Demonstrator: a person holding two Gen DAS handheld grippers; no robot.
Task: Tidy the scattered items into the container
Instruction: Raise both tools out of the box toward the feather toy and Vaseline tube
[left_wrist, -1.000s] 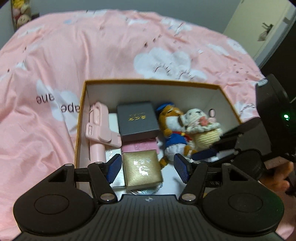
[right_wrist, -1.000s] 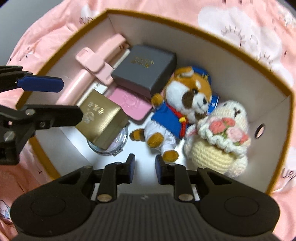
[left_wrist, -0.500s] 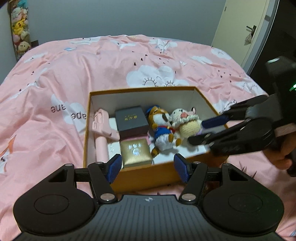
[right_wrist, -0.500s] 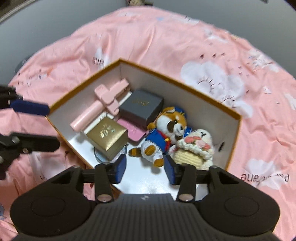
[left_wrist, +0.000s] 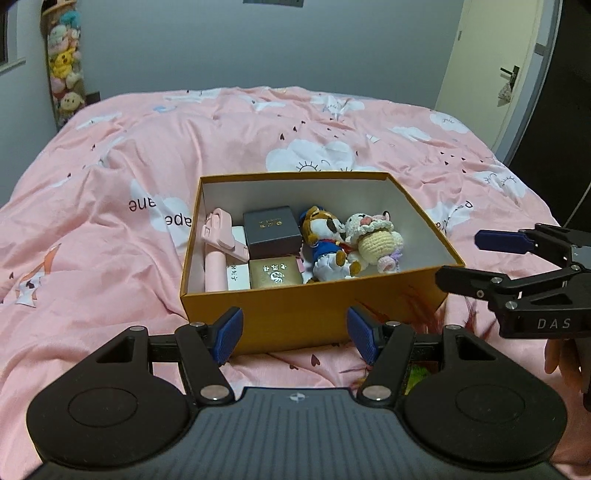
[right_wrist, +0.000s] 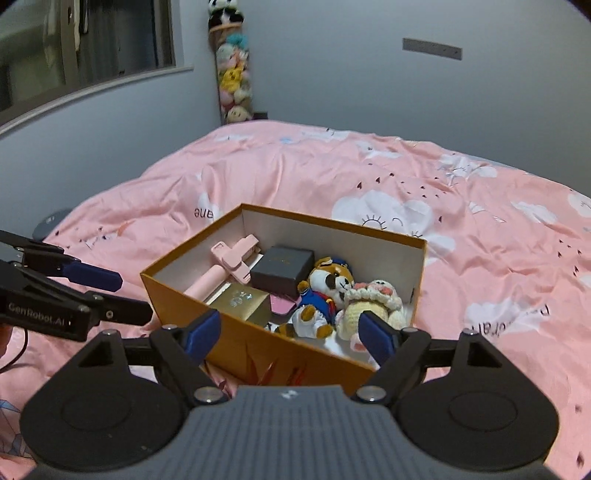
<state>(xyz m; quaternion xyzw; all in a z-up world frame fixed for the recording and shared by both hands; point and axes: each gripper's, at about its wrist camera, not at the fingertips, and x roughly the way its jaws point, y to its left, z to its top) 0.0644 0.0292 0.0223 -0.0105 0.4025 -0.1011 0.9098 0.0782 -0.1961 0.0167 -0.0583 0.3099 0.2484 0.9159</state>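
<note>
An orange cardboard box (left_wrist: 295, 317) (right_wrist: 236, 350) sits on the pink bed. Inside lie a pink selfie stick (left_wrist: 218, 254) (right_wrist: 229, 264), a dark grey gift box (left_wrist: 271, 230) (right_wrist: 282, 266), a gold box (left_wrist: 275, 273) (right_wrist: 243, 301), a plush dog in blue (left_wrist: 327, 240) (right_wrist: 325, 291) and a crocheted doll (left_wrist: 376, 240) (right_wrist: 373, 302). My left gripper (left_wrist: 295, 336) (right_wrist: 125, 295) is open in front of the box's near wall, holding nothing. My right gripper (right_wrist: 290, 332) (left_wrist: 458, 258) hangs off the box's right corner; its jaws are opening with nothing between them.
The pink quilt (left_wrist: 110, 206) with cloud prints covers the bed all around the box. A column of plush toys (left_wrist: 64, 74) hangs in the far corner. A door (left_wrist: 498, 74) stands at the right, a window (right_wrist: 88, 55) at the left wall. A hand (left_wrist: 565, 362) holds the right gripper.
Both grippers have pulled back and up, out of the box, so it now looks smaller. The right gripper's jaws have spread wide from nearly closed. The box's contents have not moved.
</note>
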